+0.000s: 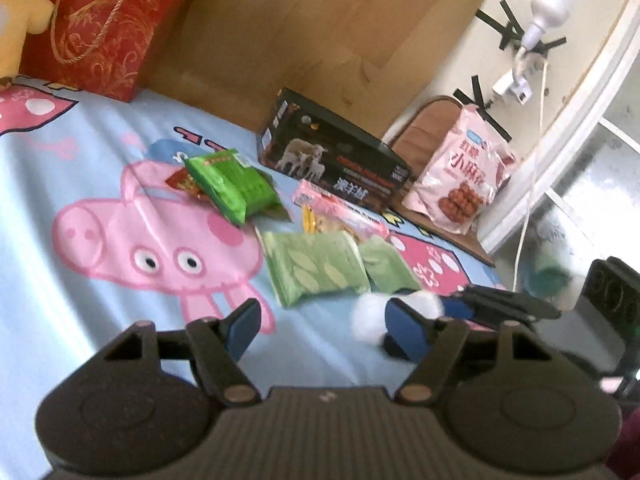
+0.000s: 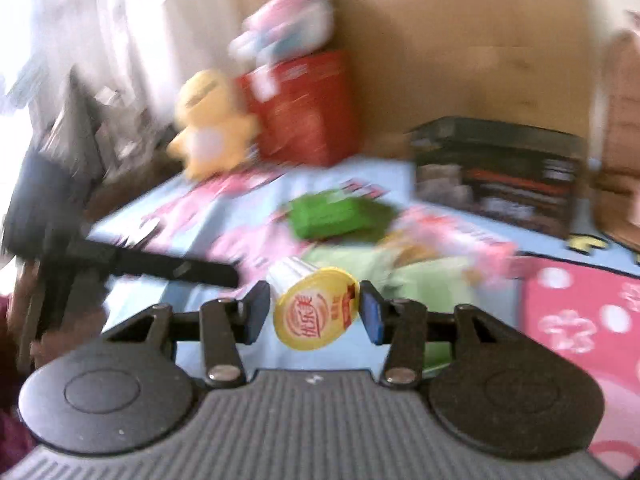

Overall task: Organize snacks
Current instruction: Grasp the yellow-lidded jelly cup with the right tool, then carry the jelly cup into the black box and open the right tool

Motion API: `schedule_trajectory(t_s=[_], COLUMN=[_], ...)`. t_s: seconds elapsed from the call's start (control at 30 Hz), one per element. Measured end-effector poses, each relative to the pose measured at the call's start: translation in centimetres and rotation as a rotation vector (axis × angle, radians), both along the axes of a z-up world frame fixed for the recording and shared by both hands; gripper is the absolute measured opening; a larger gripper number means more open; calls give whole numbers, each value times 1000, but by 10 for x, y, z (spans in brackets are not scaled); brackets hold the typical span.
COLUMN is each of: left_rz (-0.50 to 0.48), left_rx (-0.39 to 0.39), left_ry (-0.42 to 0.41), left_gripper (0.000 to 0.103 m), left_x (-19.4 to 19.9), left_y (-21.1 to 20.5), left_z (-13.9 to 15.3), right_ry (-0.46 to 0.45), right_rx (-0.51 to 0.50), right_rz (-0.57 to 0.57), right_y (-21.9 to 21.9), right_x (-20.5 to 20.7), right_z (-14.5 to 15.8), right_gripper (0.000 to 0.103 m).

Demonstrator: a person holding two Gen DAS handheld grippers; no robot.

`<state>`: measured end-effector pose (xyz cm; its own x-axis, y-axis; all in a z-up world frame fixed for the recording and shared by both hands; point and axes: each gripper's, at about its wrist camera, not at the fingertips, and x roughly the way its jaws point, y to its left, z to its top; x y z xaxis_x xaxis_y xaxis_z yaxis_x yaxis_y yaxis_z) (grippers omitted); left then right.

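The right gripper point(image 2: 315, 312) holds a yellow-lidded cup point(image 2: 314, 312) between its fingers above the bedsheet point(image 1: 80, 184). The left gripper point(image 1: 320, 328) hangs open and empty near the green packets point(image 1: 316, 272).

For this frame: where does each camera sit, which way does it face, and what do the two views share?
Left wrist: on the left gripper, facing down across the cartoon bedsheet at the snack packets; its own open jaws show, and the right gripper.
Right wrist: on the right gripper, facing the headboard; jaws shut on a yellow-lidded cup.
Shared: black box, red gift bag, bright green packet.
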<state>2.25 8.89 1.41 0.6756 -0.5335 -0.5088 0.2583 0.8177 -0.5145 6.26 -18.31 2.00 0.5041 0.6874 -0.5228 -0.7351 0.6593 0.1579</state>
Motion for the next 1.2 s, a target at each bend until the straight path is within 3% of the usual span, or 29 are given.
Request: schedule_trajectory(t_s=[0.33,0.4,0.67,0.77,0.87,0.93,1.03,1.2], left_rz=[-43,-55,-120,-132,-131,-148,-167,-146], left_rx=[8,5,-16,9,31,3,35,80], left_ry=[9,5,33,42,56,56,-7,-96], left_gripper=[70,70,68,58,50,50,50,50], left_x=[-9,-10,-2,3,6,13,37,118], left_y=[-8,-10,-25,-35,-40,-39,-49,-78], left_z=[-10,-10,-12,-17,-12,-5,25,73], right_ry=[-87,-81,-98,-95,-91,-90,-126,-196], right_rx=[-160,-188,-175,-164,-157,-132,-86,-41], right_rz=[41,45,59,65,73,56,32,-68], right_y=[22,23,17,19,21,18,9,-3], right_x=[-11,-11,-17,-16,-15,-14,-3,59], right_z=[-26,-32,-35,-36,-34,-27,-6,32], right_gripper=[52,58,61,61,49,48,48,48])
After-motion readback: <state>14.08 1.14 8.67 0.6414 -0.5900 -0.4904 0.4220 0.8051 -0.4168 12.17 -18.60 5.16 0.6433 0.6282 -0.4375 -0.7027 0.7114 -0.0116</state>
